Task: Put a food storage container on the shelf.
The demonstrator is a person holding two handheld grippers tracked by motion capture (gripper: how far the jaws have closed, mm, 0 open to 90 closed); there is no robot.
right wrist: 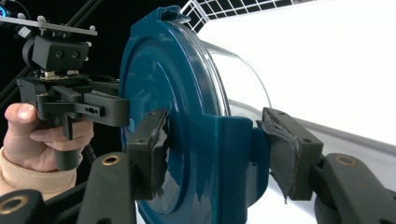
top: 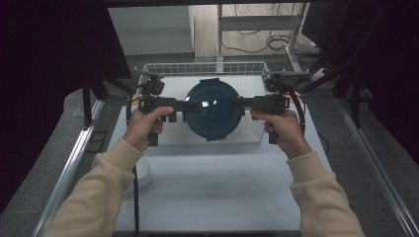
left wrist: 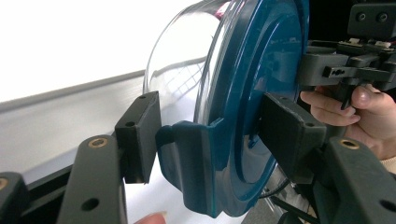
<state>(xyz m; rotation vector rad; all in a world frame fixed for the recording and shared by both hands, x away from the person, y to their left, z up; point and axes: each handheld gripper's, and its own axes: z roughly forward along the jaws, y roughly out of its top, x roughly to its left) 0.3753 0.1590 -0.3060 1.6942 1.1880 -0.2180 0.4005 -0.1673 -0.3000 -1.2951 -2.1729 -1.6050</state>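
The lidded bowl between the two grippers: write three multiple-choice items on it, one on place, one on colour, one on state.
1. Where is the bowl?
A. in front of the wire basket
B. on the floor
C. inside the basket

2. What colour is the lid?
A. red
B. dark blue
C. yellow

3. How is the lid?
A. lying beside the bowl
B. broken in two
C. seated on the bowl

Answers: 1 A, the high view shows it between the left gripper and the right gripper, nearer than the basket. 2 B, both gripper views show blue plastic. 3 C, its rim sits around the clear bowl's mouth.
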